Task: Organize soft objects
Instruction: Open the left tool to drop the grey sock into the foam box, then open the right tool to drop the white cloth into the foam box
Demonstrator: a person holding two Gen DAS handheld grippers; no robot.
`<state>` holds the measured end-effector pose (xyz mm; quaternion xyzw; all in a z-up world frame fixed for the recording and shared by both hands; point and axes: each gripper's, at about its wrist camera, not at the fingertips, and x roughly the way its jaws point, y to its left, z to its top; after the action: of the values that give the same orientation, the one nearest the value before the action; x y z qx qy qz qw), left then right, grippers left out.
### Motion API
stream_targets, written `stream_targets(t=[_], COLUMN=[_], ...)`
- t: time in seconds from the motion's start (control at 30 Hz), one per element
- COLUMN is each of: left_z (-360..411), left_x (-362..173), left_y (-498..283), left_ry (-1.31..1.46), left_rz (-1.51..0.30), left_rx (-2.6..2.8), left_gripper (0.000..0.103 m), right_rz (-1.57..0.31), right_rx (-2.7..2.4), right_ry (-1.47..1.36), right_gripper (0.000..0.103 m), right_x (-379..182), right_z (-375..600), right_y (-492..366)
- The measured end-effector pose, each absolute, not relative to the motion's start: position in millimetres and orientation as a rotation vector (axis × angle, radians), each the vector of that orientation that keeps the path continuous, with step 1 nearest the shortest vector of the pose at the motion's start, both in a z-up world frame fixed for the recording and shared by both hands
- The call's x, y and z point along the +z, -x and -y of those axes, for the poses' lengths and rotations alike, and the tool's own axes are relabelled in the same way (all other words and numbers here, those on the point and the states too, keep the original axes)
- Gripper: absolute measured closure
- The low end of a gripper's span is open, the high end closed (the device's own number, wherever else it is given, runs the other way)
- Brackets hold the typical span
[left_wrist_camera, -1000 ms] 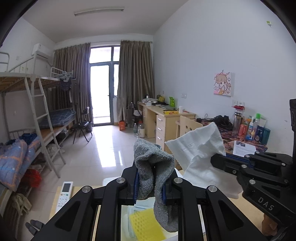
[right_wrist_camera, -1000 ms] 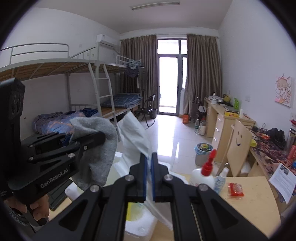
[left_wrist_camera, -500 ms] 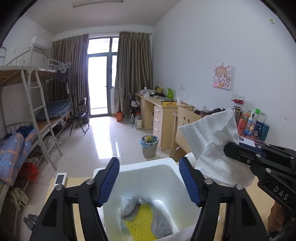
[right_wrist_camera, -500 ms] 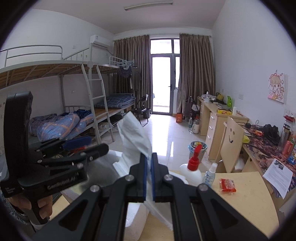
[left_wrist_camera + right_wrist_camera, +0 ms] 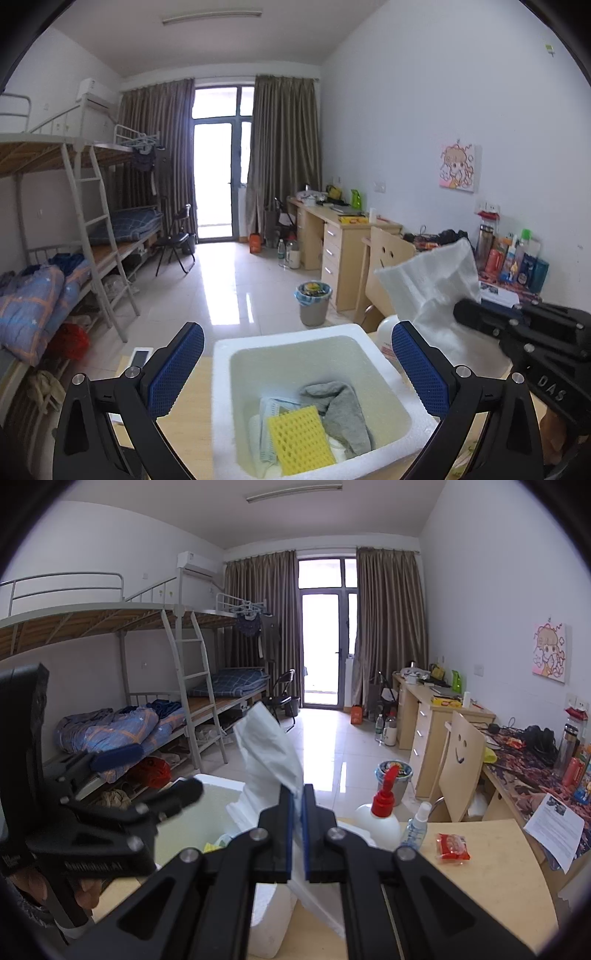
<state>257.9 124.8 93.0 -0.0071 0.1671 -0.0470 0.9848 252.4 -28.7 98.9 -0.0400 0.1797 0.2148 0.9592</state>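
Box: we see the white foam box (image 5: 295,341) straight ahead of and below our left gripper (image 5: 297,369), its far rim sitting between the two blue pads (image 5: 421,369).
Sock: the grey sock (image 5: 343,410) lies inside the box, below and between the left fingers, partly draped over a yellow sponge (image 5: 301,441); nothing touches it.
Left fingers: wide apart and empty; the jaws have just been opening, and nothing is between them but the box below.
Right fingers: together, clamped on the white cloth (image 5: 271,757) at the right gripper (image 5: 297,825); the cloth stands up above the pads and also hangs down below them.
Risk, cloth: we judge the loose lower fold could catch on the box rim just ahead of the right fingers, so a release there may leave the cloth draped half outside.
Risk, collision: our grippers are near each other over the box; the left one sits just to the left of the right fingers and could be knocked if both move in together.
Risk, bottles: the pump bottle (image 5: 380,821) and spray bottle (image 5: 415,827) stand just right of the right fingers; a sideways swing may tip them.
Risk, box: light foam, we think; a nudge from either finger could slide it.
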Motion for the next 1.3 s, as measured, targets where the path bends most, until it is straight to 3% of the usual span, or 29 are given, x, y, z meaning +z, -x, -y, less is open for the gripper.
stream_targets(t=[1.13, 1.17, 1.2, 1.27, 1.3], left_z=[-195, -195, -195, -196, -197], left_x=[92, 92, 92, 92, 92], left_y=[-210, -210, -209, -208, -206], left_ry=[0.051, 0.052, 0.053, 0.058, 0.057], left_rz=[-0.294, -0.294, -0.295, -0.292, -0.291], left_rx=[0.143, 0.143, 0.141, 0.138, 0.137], left_gripper=[0.001, 0.001, 0.001, 0.001, 0.001], right_rz=[-0.437, -0.443, -0.451, -0.457, -0.457], right_rx=[0.568, 0.569, 0.574, 0.590, 0.589], right_ry=[0.129, 0.129, 0.128, 0.108, 0.102], right_gripper=[0.095, 0.086, 0.068, 0.044, 0.037], right_x=[78, 78, 80, 80, 79], right_z=[-40, -41, -40, -38, -37], right_y=[-271, -271, -275, -275, -274])
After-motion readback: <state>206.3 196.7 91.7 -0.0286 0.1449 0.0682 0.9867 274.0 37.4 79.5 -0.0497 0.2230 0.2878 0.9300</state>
